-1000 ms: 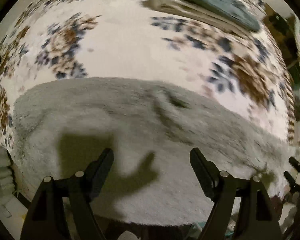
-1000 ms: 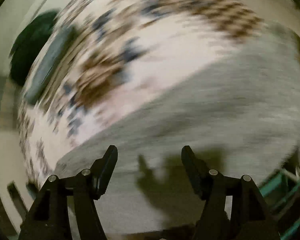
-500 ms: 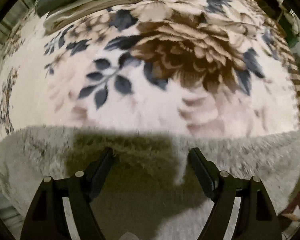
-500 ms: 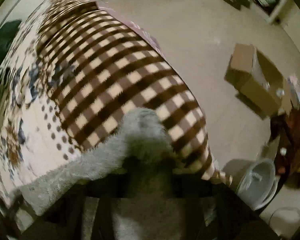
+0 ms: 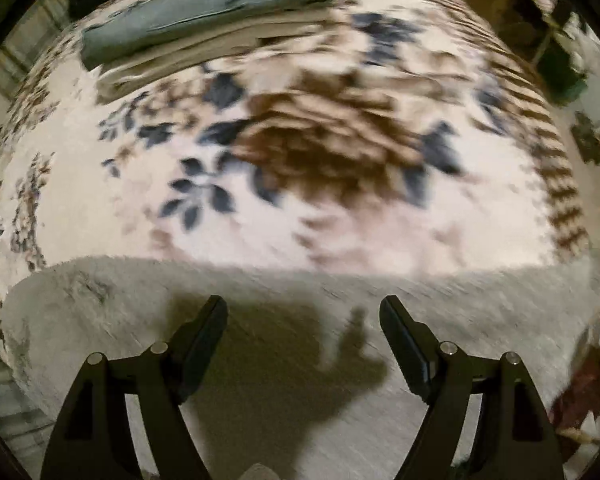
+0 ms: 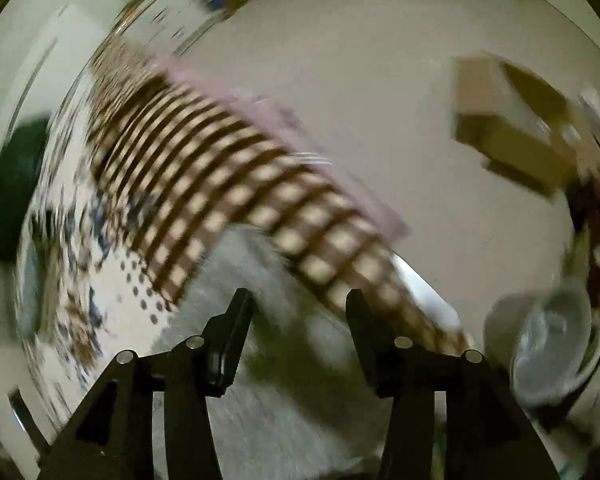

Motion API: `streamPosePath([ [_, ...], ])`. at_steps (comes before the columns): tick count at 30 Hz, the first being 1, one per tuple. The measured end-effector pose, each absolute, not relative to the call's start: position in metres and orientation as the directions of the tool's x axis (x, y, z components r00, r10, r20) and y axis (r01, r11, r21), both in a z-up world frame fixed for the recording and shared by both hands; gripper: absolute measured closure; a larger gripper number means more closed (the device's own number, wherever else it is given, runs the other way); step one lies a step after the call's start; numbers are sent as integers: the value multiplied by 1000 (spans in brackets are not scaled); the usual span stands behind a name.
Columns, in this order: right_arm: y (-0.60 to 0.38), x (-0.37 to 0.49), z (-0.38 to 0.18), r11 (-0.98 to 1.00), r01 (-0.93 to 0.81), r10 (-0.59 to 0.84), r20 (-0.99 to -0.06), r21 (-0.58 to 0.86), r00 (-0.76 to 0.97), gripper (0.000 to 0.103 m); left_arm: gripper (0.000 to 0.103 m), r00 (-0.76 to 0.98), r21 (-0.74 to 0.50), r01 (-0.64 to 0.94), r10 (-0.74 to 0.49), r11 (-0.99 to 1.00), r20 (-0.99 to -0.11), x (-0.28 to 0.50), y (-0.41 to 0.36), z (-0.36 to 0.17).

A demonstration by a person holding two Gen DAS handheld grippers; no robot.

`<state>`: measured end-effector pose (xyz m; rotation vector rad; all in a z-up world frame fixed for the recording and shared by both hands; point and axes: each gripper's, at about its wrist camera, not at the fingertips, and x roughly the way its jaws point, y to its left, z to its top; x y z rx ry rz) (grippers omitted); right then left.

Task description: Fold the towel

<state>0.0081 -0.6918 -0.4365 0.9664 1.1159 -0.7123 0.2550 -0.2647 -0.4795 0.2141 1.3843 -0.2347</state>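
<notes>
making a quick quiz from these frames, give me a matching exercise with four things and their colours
Things:
1. towel
2. top folded item on the far stack
3. box on the floor
4. blanket border

Colours:
A. brown and cream check
B. pale grey
C. cardboard tan
D. grey-green

Pairs: 1-B, 2-D, 3-C, 4-A

Left wrist view: looks forward and down along the open left tool (image 5: 302, 314), close over the grey towel (image 5: 100, 320), across the floral blanket (image 5: 100, 216) toward a folded pile (image 5: 204, 12) at the far side. Right wrist view: rolled, looks down past the open right tool (image 6: 298, 306) over the blanket's checked border (image 6: 228, 184) to the floor (image 6: 380, 100) and a cardboard box (image 6: 512, 132). Shared by both: towel and blanket. Both views motion-blurred.
</notes>
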Motion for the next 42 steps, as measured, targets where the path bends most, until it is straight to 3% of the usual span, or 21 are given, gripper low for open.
streamPosePath([
  [7,-643,-63,-504,128,896,177,-899,425,401,51,26,137,62,402,7,913,-991,241,-317,-523],
  [8,-637,-66,-514,104,886,186,-884,451,429,56,26,144,79,411,22,908,-989,244,-321,-527],
  [9,-631,-66,-520,99,879,169,-879,466,446,89,26,150,92,417,31,904,-988,247,-325,-531],
  [10,-626,-66,-520,113,889,143,-893,444,427,98,26,157,100,422,36,901,-987,250,-326,-533],
  [15,-610,-85,-482,149,906,2,-916,397,401,99,24,161,109,431,42,896,-986,258,-326,-539],
  [21,-609,-96,-506,114,922,116,-926,370,358,97,24,158,114,436,49,893,-986,257,-330,-539],
  [23,-610,-100,-516,90,932,150,-930,350,335,81,24,145,86,439,24,894,-989,253,-333,-529],
  [25,-609,-111,-512,70,913,113,-913,401,392,47,24,132,44,446,-17,894,-991,248,-333,-511],
  [27,-604,-121,-510,63,885,84,-886,461,455,31,23,120,2,458,-59,889,-991,237,-330,-499],
  [29,-599,-124,-526,47,846,112,-844,531,524,25,14,92,-22,477,-75,879,-993,223,-329,-499],
  [34,-594,-123,-580,-37,755,187,-738,654,649,25,12,-22,-53,480,-49,876,-999,201,-317,-542],
  [37,-588,-122,-571,16,729,66,-728,685,683,45,12,-48,-56,453,-38,890,-998,201,-305,-560],
  [39,-584,-119,-559,54,686,32,-688,725,725,69,12,-58,-68,432,-48,899,-997,204,-300,-567],
  [42,-578,-113,-554,60,634,28,-636,771,771,69,9,-70,-92,419,-69,903,-995,214,-293,-573],
])
